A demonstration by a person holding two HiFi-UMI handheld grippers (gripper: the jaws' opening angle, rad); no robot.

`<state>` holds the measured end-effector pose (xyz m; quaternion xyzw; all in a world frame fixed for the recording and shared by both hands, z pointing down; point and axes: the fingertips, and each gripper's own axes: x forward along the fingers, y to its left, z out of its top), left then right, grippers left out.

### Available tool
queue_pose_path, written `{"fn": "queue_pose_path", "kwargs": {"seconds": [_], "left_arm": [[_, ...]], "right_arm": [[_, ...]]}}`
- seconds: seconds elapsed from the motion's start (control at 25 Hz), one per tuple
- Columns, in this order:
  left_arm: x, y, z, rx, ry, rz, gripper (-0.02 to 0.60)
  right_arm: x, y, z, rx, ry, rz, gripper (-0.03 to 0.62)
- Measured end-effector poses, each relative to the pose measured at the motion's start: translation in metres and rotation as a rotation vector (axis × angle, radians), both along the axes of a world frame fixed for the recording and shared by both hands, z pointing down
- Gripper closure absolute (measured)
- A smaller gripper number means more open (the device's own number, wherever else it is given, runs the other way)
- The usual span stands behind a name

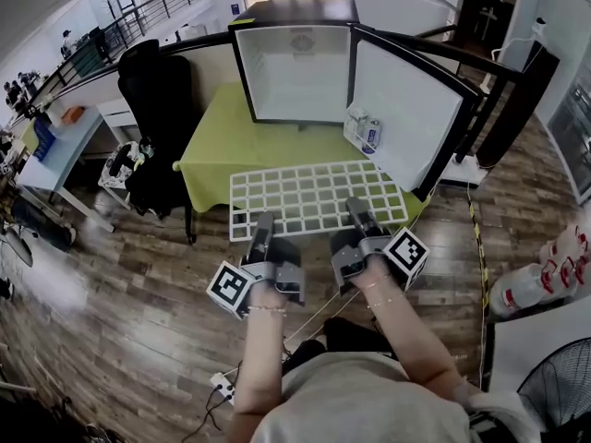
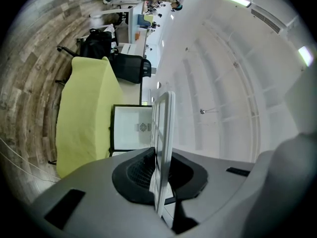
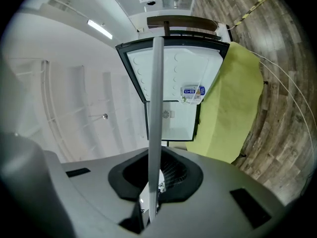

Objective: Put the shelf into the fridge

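A white wire grid shelf [image 1: 314,197] hangs level in the air in front of the green-covered table [image 1: 217,141]. My left gripper [image 1: 261,227] is shut on the shelf's near edge at the left, and my right gripper [image 1: 358,216] is shut on it at the right. The small black fridge [image 1: 294,67] stands on the table with its door [image 1: 406,118] swung open to the right; its white inside is bare. In the left gripper view the shelf [image 2: 162,148] runs edge-on between the pads. In the right gripper view the shelf [image 3: 156,128] does the same, with the fridge [image 3: 168,110] beyond.
A black office chair [image 1: 159,109] stands left of the table. A small bottle [image 1: 365,132] sits in the door's rack. White desks [image 1: 65,150] are at the far left. Cables and a power strip [image 1: 222,388] lie on the wooden floor by the person's feet. A fan [image 1: 559,390] is at the lower right.
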<state>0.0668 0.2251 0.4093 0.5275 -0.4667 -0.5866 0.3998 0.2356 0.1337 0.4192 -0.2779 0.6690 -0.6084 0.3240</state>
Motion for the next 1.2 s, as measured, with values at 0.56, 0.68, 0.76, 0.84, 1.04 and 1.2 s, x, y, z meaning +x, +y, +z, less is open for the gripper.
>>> {"fn": "queue_pose_path", "kwargs": {"seconds": [0.56, 0.68, 0.76, 0.84, 1.04, 1.2], "left_arm": [[-0.041, -0.055, 0.014, -0.013, -0.004, 0.001, 0.548], [-0.062, -0.092, 0.008, -0.017, -0.015, -0.001, 0.546], [-0.082, -0.122, 0.005, -0.022, -0.016, -0.008, 0.546], [-0.093, -0.145, 0.001, -0.011, -0.017, -0.005, 0.546], [-0.107, -0.181, 0.002, -0.009, -0.045, 0.008, 0.545], [-0.127, -0.232, -0.008, 0.002, -0.055, 0.005, 0.545]], "right_arm": [[-0.042, -0.057, 0.020, -0.029, -0.010, 0.011, 0.569], [-0.064, -0.094, 0.013, -0.025, -0.017, 0.006, 0.568], [-0.082, -0.123, 0.007, -0.020, -0.020, 0.000, 0.568], [-0.094, -0.145, 0.004, -0.011, -0.027, -0.003, 0.568], [-0.106, -0.177, 0.016, -0.039, -0.060, 0.003, 0.568], [-0.127, -0.229, 0.009, -0.033, -0.071, -0.001, 0.568]]}}
